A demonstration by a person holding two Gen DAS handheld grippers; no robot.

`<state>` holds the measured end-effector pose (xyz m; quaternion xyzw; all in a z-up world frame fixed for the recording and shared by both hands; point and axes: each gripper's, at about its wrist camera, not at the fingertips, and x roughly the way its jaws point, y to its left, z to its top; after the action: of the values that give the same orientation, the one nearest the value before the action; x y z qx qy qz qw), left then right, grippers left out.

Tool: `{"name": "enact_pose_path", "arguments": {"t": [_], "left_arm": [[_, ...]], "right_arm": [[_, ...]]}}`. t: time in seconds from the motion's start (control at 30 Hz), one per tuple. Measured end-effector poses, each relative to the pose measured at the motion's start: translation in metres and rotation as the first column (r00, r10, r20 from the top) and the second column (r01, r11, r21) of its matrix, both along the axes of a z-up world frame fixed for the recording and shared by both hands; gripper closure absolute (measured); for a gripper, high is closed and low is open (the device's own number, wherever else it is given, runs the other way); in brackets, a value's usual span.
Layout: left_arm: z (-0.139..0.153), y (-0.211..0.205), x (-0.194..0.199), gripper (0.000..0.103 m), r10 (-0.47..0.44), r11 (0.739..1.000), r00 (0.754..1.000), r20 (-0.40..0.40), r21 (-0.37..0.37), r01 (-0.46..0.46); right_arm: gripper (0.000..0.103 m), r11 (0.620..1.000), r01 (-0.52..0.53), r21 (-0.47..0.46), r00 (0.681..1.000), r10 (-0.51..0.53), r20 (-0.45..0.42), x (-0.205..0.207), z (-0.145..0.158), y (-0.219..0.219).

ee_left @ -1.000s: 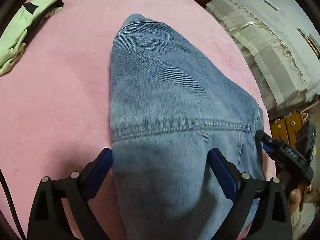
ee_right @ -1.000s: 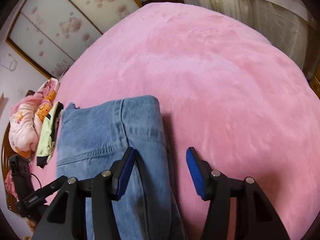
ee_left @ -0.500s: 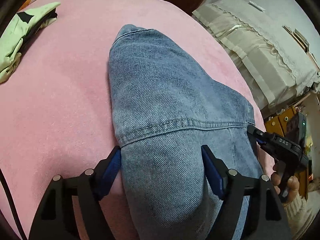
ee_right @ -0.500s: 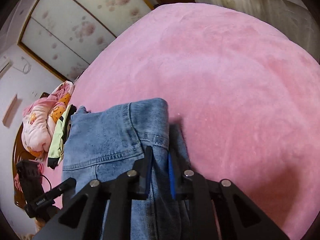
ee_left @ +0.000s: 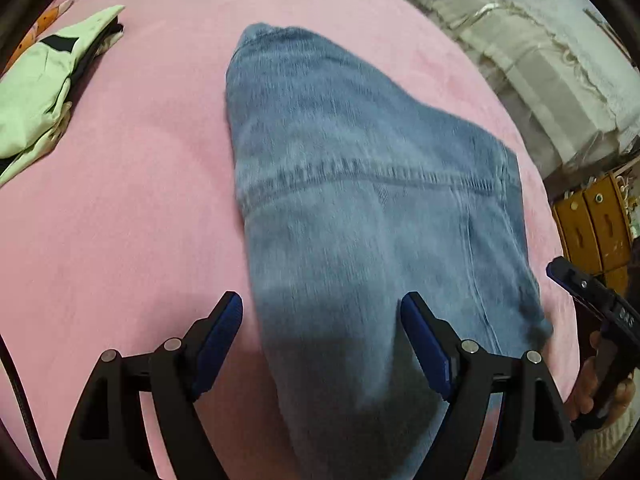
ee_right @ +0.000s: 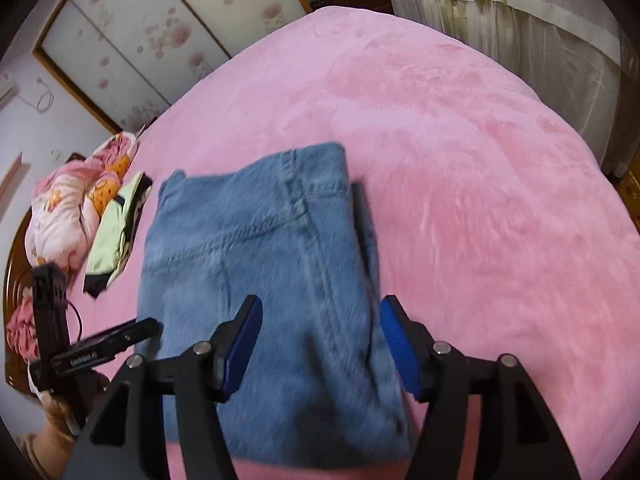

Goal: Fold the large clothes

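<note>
**Two grippers spread, one pair of jeans**

One folded pair of jeans (ee_left: pixel 360 208) lies on the pink blanket (ee_left: pixel 120 220). Left gripper (ee_left: pixel 322 340): fingers spread, jeans between and beneath them. Right gripper (ee_right: pixel 320 344): fingers spread above the jeans' near right edge. One green garment (ee_right: pixel 114 232) lies beside them.
</note>
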<state>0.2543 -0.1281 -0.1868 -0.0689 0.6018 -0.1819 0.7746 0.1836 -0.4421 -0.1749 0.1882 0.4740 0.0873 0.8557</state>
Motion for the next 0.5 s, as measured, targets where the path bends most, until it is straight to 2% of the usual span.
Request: {"name": "enact_pose_path", "arguments": {"t": [0.1, 0.23, 0.43, 0.5], "left_arm": [[0.005, -0.003, -0.013, 0.023, -0.009, 1.000, 0.999, -0.043, 0.024, 0.010], [0.013, -0.009, -0.027, 0.023, -0.020, 0.998, 0.997, -0.073, 0.058, 0.024], [0.016, -0.013, -0.036, 0.023, -0.038, 0.998, 0.992, -0.117, 0.049, 0.044], [0.016, -0.013, -0.035, 0.023, -0.047, 0.998, 0.990, -0.130, 0.031, 0.052]], "right_arm": [[0.041, 1.000, -0.023, -0.014, 1.000, 0.023, -0.017, -0.014, 0.008, 0.007], [0.028, 0.997, -0.063, -0.039, 0.997, 0.061, -0.037, -0.024, 0.021, 0.017], [0.028, 0.991, -0.115, -0.071, 0.993, 0.114, -0.008, -0.021, 0.036, 0.032], [0.026, 0.987, -0.124, -0.103, 0.992, 0.127, 0.027, -0.018, 0.042, 0.037]]}}
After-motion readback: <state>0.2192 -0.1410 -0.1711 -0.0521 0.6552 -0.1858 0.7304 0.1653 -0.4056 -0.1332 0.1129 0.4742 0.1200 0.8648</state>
